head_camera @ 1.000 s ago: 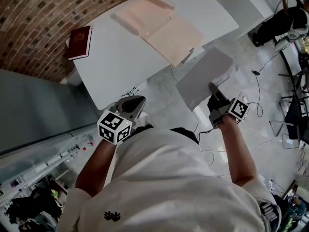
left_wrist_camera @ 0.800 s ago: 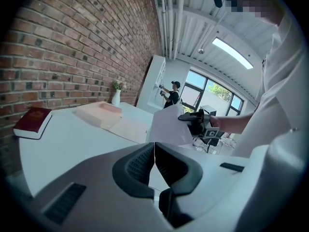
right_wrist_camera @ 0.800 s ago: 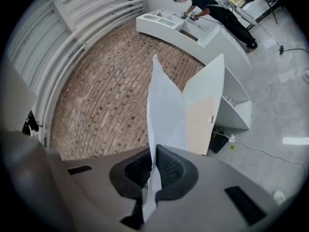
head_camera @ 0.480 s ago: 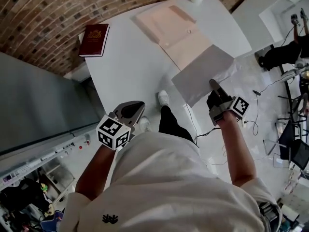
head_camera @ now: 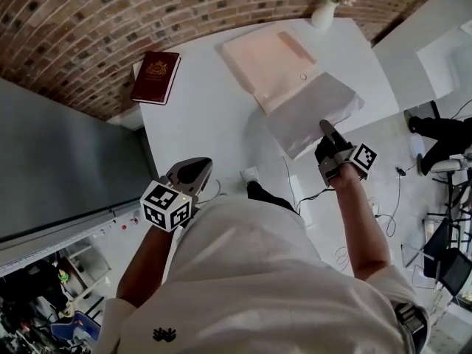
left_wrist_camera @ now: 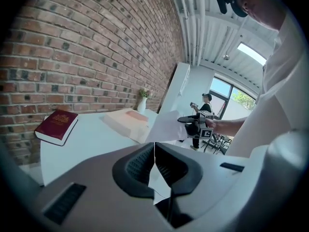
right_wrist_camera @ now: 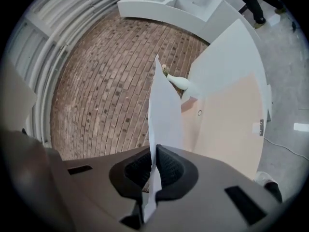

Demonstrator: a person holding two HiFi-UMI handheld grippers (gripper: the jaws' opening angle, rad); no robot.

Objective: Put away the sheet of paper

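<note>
A white sheet of paper [head_camera: 310, 113] hangs from my right gripper [head_camera: 325, 127], whose jaws are shut on its near corner. The sheet reaches over the near edge of an open pink folder [head_camera: 269, 61] lying on the white table [head_camera: 199, 116]. In the right gripper view the paper [right_wrist_camera: 164, 115] stands edge-on, pinched between the pads, with the folder [right_wrist_camera: 227, 124] beyond it. My left gripper [head_camera: 193, 169] is held low by the table's near edge, shut and empty. From the left gripper view [left_wrist_camera: 154, 151] the sheet [left_wrist_camera: 166, 127] and folder [left_wrist_camera: 126, 121] show ahead.
A dark red book [head_camera: 155, 76] lies at the table's far left corner near the brick wall. A white vase of flowers [head_camera: 327, 6] stands at the far right corner. A grey cabinet [head_camera: 66, 168] flanks the left. Cables lie on the floor [head_camera: 383, 198] at right.
The person has stepped closer to the table. The paper, earlier hanging over the floor, now reaches over the folder's near edge. Both grippers keep their states.
</note>
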